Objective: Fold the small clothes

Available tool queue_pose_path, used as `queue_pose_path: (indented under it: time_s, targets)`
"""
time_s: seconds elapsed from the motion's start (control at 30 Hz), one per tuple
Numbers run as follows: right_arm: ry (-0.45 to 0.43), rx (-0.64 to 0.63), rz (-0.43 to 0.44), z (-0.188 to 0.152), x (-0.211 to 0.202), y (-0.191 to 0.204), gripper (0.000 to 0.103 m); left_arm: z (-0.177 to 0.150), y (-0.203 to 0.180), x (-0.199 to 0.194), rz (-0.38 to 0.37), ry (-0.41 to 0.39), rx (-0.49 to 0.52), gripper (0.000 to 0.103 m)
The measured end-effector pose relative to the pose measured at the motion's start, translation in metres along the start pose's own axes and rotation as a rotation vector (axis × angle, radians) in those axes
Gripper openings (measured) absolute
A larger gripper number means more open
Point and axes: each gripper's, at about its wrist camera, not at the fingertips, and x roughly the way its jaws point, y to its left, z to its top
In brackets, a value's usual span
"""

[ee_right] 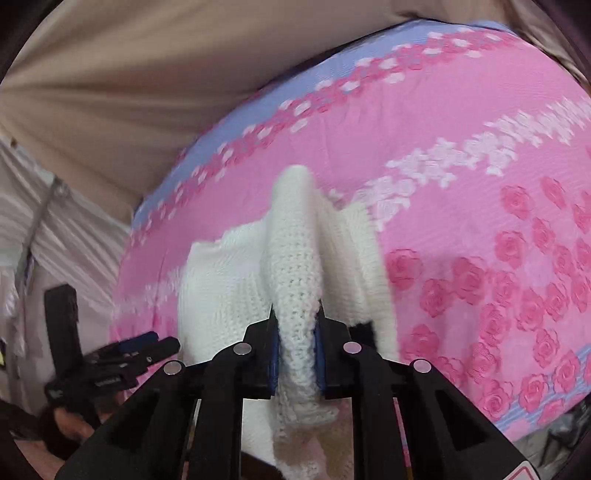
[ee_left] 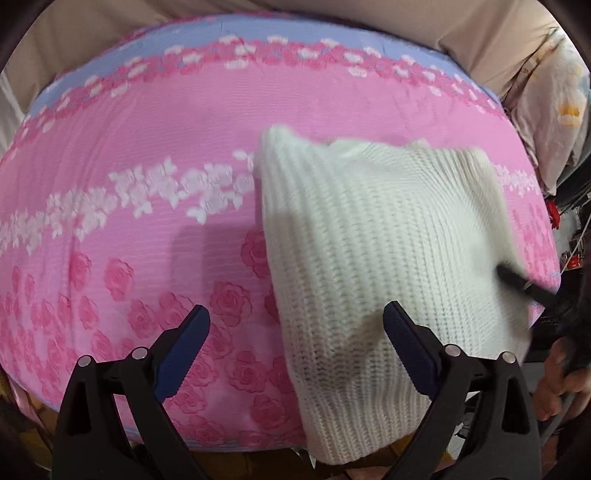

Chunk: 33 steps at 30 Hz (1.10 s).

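A white knitted garment (ee_left: 380, 236) lies on the pink flowered bed cover (ee_left: 147, 147), towards the right, and hangs over the near edge. My left gripper (ee_left: 295, 325) is open and empty, its right finger over the garment's near left part. My right gripper (ee_right: 297, 332) is shut on a bunched fold of the white knitted garment (ee_right: 295, 258) and holds it up off the cover. The right gripper's black tip (ee_left: 517, 282) shows at the garment's right edge in the left wrist view. The left gripper (ee_right: 147, 343) shows at the lower left of the right wrist view.
The bed cover (ee_right: 461, 166) has a blue band and flower rows along its far edge. Beige fabric (ee_left: 332, 14) lies behind the bed. A flowered pillow or quilt (ee_left: 554, 110) sits at the far right. A hand (ee_left: 565, 384) shows at the right edge.
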Motion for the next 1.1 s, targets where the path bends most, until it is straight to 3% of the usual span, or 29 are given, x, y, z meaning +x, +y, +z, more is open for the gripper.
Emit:
queue_pose_path:
  time_s: [0.07, 0.1, 0.2, 0.23, 0.27, 0.33, 0.4, 0.5, 0.57, 0.7, 0.83, 0.9, 0.93, 0.97, 1.07, 1.1]
  targets:
    - [0.131, -0.050, -0.111, -0.010, 0.032, -0.016, 0.024, -0.003, 0.000, 0.010, -0.010, 0.032, -0.072, 0.093]
    - [0.157, -0.063, -0.118, -0.015, 0.039, -0.021, 0.030, -0.004, -0.001, 0.009, -0.013, 0.025, -0.102, 0.093]
    - [0.150, -0.063, -0.047, -0.011, 0.026, -0.018, 0.046, -0.007, 0.000, 0.003, -0.054, -0.010, -0.174, 0.093]
    - [0.147, -0.069, -0.042, -0.009, 0.023, -0.017, 0.059, -0.008, 0.001, 0.004, -0.085, -0.006, -0.188, 0.094]
    - [0.148, -0.071, -0.043, -0.007, 0.022, -0.016, 0.066, -0.008, 0.002, 0.007, -0.106, 0.005, -0.193, 0.094]
    - [0.185, -0.075, -0.028, -0.010, 0.030, -0.018, 0.067, -0.007, 0.009, 0.015, -0.127, 0.026, -0.198, 0.094]
    - [0.236, -0.043, -0.060, -0.020, 0.042, -0.028, 0.069, -0.007, 0.023, 0.024, -0.193, 0.027, -0.254, 0.096]
    - [0.232, 0.027, -0.016, -0.036, 0.045, -0.031, 0.078, -0.009, 0.042, 0.045, -0.309, 0.077, -0.355, 0.098]
    - [0.216, 0.086, 0.011, -0.039, 0.050, -0.033, 0.086, -0.009, 0.044, 0.047, -0.341, 0.050, -0.375, 0.098]
    - [0.183, 0.151, 0.061, -0.031, 0.052, -0.037, 0.086, -0.002, 0.036, 0.048, -0.375, 0.056, -0.355, 0.098]
    - [0.195, 0.234, 0.172, -0.018, 0.059, -0.052, 0.086, 0.004, 0.026, 0.054, -0.403, 0.084, -0.350, 0.098]
    - [0.212, 0.240, 0.209, -0.015, 0.061, -0.056, 0.084, 0.009, 0.016, 0.054, -0.423, 0.098, -0.318, 0.087]
    - [0.216, 0.251, 0.222, -0.015, 0.062, -0.059, 0.071, 0.011, 0.011, 0.051, -0.398, 0.094, -0.301, 0.083]
    - [0.222, 0.258, 0.222, -0.015, 0.064, -0.060, 0.045, 0.014, 0.003, 0.048, -0.380, 0.089, -0.270, 0.073]
    - [0.201, 0.245, 0.217, -0.014, 0.057, -0.056, 0.035, 0.023, -0.012, 0.027, -0.360, 0.078, -0.198, 0.045]
    - [0.189, 0.227, 0.207, -0.012, 0.054, -0.052, 0.035, 0.024, -0.015, 0.018, -0.375, 0.067, -0.186, 0.043]
